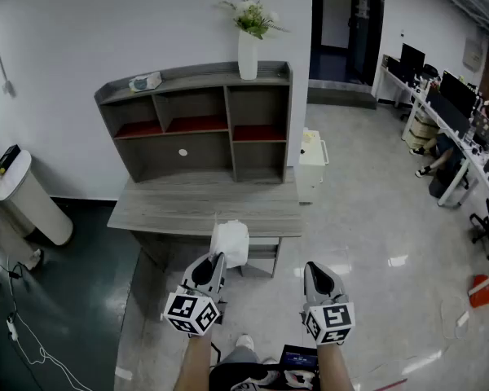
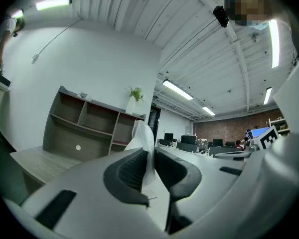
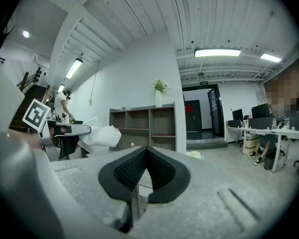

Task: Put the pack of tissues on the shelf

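Note:
The pack of tissues (image 1: 231, 241) is a soft white plastic-wrapped bundle. It hangs over the near edge of the grey desk (image 1: 171, 210), and my left gripper (image 1: 214, 259) is shut on its lower end. In the left gripper view the pack (image 2: 143, 138) stands up pinched between the two dark pads. The grey shelf (image 1: 196, 120) with red-lined compartments stands at the back of the desk, well beyond the pack. My right gripper (image 1: 318, 269) hovers to the right of the left one, shut and empty; in its own view the gripper (image 3: 145, 151) has its pads touching, with the pack (image 3: 102, 136) to its left.
A white vase with a plant (image 1: 248, 51) and a small pale object (image 1: 145, 81) sit on the shelf's top. A white cabinet (image 1: 312, 157) stands right of the desk. A round white table (image 1: 28, 194) is at the left, and office desks with monitors (image 1: 456, 112) are at the far right.

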Demonstrator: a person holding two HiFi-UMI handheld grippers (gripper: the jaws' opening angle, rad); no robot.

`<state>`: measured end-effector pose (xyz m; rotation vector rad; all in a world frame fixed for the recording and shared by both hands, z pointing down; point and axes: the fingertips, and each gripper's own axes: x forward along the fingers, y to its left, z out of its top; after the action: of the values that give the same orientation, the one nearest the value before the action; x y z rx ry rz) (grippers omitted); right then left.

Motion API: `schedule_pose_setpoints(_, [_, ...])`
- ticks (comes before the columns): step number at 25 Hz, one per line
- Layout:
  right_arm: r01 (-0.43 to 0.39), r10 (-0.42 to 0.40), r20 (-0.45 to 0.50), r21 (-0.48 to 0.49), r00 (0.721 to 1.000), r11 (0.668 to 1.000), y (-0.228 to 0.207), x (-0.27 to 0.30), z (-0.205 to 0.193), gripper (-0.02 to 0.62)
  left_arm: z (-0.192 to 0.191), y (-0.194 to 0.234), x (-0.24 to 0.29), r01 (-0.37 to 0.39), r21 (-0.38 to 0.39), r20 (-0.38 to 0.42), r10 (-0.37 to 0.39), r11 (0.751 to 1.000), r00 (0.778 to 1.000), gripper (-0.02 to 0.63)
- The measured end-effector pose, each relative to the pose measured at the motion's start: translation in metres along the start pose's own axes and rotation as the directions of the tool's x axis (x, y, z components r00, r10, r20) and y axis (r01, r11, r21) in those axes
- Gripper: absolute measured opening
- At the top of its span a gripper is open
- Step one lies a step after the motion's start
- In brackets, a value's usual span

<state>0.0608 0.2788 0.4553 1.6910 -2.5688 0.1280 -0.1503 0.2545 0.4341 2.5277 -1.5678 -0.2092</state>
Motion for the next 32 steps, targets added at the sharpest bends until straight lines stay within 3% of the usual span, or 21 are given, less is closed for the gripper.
schedule_pose_setpoints(20, [-0.013,0.013,-0.009,-0.004,1.000,1.000,-0.016,-0.012,-0.001,0.005,-0.002,-0.007,0.003,-0.025,-0.015,0.010,0.025,1.000,1.000,0.046])
schedule_pose_setpoints(27, [0.013,-0.013,-0.003,0.002,1.000,1.000,-0.046,0.006,-0.002,0.005,-0.004,-0.005,0.035,-0.015,-0.004,0.022,0.015,1.000,1.000,0.046])
schedule_pose_setpoints(32, [0.010,-0.010,-0.013,-0.002,1.000,1.000,-0.069,0.047,-0.002,0.005,-0.004,0.019,0.076,-0.034,-0.019,0.035,0.034,0.999,0.999,0.045])
